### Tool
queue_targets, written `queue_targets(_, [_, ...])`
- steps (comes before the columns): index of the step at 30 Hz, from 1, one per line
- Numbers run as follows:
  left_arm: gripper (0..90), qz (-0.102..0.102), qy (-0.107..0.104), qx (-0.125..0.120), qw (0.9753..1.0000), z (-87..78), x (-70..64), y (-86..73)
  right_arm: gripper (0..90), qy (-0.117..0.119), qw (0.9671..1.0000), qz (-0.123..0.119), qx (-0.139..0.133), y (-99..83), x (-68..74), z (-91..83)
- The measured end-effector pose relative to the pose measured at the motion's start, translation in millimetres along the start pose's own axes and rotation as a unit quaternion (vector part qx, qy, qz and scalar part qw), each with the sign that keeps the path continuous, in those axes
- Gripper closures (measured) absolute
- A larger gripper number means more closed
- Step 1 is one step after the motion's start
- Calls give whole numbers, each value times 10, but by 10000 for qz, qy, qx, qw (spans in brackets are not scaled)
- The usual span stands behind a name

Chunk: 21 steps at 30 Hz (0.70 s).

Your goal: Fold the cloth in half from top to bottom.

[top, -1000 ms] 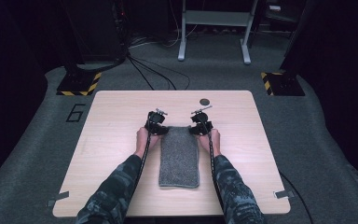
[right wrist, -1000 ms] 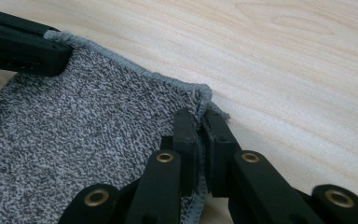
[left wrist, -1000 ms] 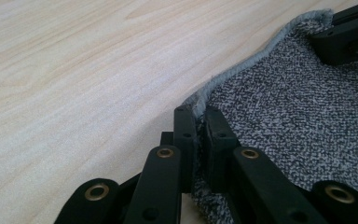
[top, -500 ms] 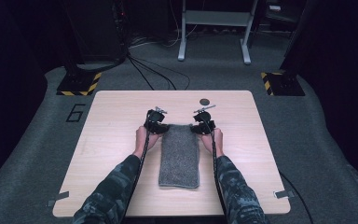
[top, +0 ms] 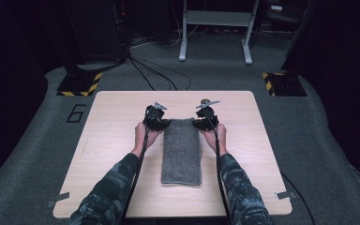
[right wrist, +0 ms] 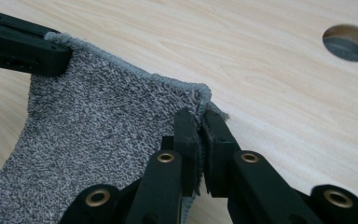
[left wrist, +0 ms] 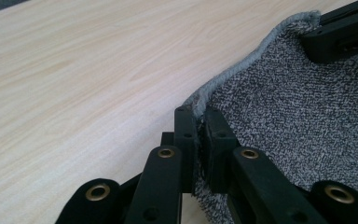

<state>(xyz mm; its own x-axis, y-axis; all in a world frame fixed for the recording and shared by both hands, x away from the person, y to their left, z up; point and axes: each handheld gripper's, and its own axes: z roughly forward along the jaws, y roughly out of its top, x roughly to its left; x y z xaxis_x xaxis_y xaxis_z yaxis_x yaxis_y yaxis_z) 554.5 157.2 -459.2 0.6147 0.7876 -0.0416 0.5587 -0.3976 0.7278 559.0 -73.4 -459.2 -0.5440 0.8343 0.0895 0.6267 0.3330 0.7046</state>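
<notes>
Bare table [top: 112, 154] lies open around the towel [top: 182, 154]; nothing blocks either side.

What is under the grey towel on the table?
The towel lies on the bare wooden table; its far corners are lifted, pinched by the left hand-held gripper and the right hand-held gripper. Whatever is beneath its flat part is covered.

1. brightly and evenly lit on the table [top: 117, 154], dark all around it.
2. soft and slightly blurred from above; no glare.
3. sharp close up on the towel [left wrist: 307, 121], faint shadows under its edge.
</notes>
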Motion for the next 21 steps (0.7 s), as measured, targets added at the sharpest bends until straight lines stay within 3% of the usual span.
queue_targets(13, [853,83,55,-340,9994,-229,24,190,858,-76,9990,-186,-396,209,46,-217])
queue_targets(21, [853,128,-5,-422,9990,-302,-22,165,858,-60,9981,-291,-539,159,76,-317])
